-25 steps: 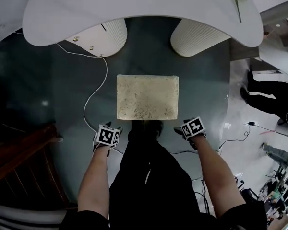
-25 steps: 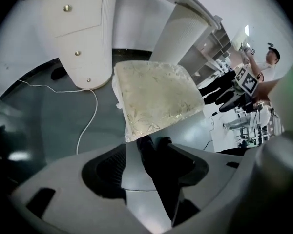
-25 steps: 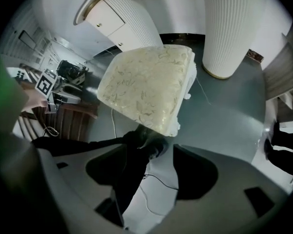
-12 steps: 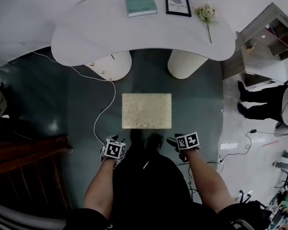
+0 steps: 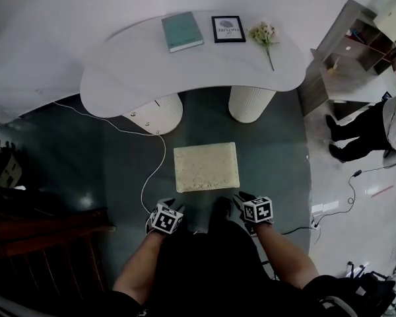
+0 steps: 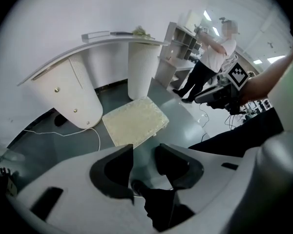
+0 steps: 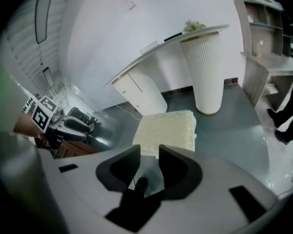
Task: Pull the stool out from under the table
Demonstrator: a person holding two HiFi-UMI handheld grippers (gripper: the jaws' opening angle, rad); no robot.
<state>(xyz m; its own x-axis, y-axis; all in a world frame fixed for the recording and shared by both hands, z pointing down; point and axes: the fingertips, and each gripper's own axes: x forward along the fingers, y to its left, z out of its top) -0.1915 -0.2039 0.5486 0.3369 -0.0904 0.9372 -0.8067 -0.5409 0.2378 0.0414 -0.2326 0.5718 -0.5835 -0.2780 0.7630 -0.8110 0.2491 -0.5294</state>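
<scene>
Head view: the stool (image 5: 206,167) stands on the floor, clear of the bench (image 5: 138,65), so the pull looks done. Left gripper view: my left gripper (image 6: 144,156) has just been closing, its fingers apart and empty. Right gripper view: my right gripper (image 7: 150,156) has just been closing too, and holds nothing. Next, I'd simply step back.

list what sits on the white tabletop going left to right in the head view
teal book → framed picture → flower sprig
</scene>
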